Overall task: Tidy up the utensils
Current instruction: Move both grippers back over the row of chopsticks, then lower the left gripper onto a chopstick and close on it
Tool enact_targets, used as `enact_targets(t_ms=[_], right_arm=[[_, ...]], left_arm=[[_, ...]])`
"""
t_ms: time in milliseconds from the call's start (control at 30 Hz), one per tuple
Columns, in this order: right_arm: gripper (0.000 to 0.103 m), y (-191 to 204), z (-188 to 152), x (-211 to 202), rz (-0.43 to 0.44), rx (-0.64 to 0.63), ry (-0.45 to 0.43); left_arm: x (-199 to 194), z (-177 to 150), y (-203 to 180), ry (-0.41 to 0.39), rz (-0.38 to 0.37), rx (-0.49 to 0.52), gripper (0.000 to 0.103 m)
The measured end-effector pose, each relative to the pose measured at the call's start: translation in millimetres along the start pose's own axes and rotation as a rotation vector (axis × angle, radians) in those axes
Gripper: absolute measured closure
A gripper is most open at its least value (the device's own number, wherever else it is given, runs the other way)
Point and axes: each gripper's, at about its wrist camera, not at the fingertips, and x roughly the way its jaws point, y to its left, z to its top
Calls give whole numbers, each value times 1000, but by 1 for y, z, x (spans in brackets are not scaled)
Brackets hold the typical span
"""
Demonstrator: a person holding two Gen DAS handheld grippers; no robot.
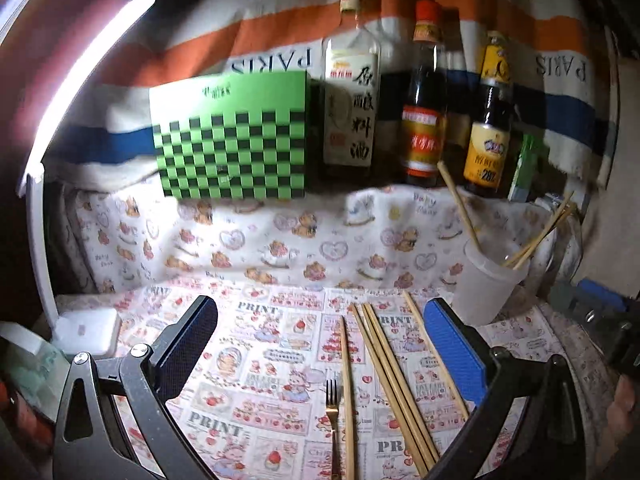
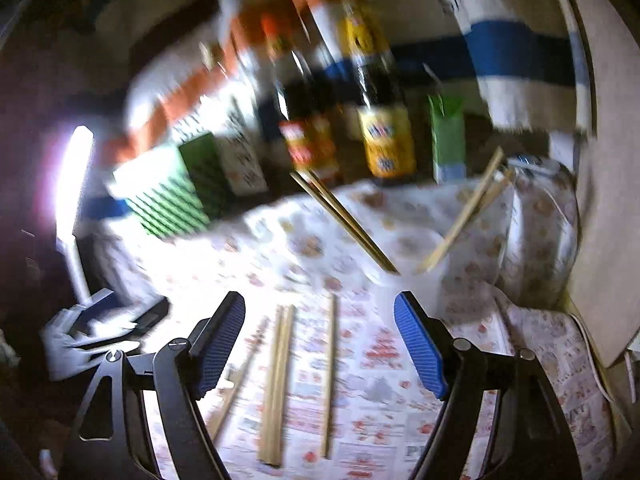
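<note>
— Printed cloth (image 1: pixel 256 344) covered the table; what lay under my left claw (image 1: pixel 320 344)?

— Chopsticks (image 1: pixel 384 376) and a fork (image 1: pixel 332 408) between its released fingers. My right claw (image 2: pixel 320 344), also released, hovered over chopsticks, cup (image 1: pixel 490 280) just beyond.

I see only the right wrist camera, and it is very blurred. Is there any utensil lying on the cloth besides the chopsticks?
Observer: Yes. The left wrist view shows a gold fork lying just left of the loose chopsticks, with its tines pointing away from the camera.
Operator: And the pale shape to the right in my picture, what is it?
Observer: It is a translucent cup, standing upright and holding other chopsticks.
Operator: Is the left gripper holding something?
Observer: No. The left gripper is open, with nothing between its pads.
</note>
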Motion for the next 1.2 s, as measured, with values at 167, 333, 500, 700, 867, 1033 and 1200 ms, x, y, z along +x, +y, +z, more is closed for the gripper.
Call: enact_targets(t_ms=[167, 333, 500, 700, 867, 1033, 1200], right_arm=[[24, -33, -13, 31, -48, 109, 120], [24, -66, -16, 53, -136, 189, 195], [24, -68, -14, 58, -226, 120, 177], [24, -75, -23, 73, -181, 182, 252], [24, -71, -25, 75, -177, 179, 270], [24, -58, -27, 78, -153, 106, 282], [24, -38, -31, 80, -174, -9, 275]], left_arm=[[38, -16, -7, 171, -25, 4, 1], [55, -27, -19, 235, -53, 71, 1], [75, -39, -30, 345, -115, 116, 17], [79, -51, -48, 447, -222, 170, 52], [81, -57, -51, 495, -255, 149, 69], [74, -55, -58, 452, -184, 179, 69], [74, -51, -57, 487, -191, 169, 69]])
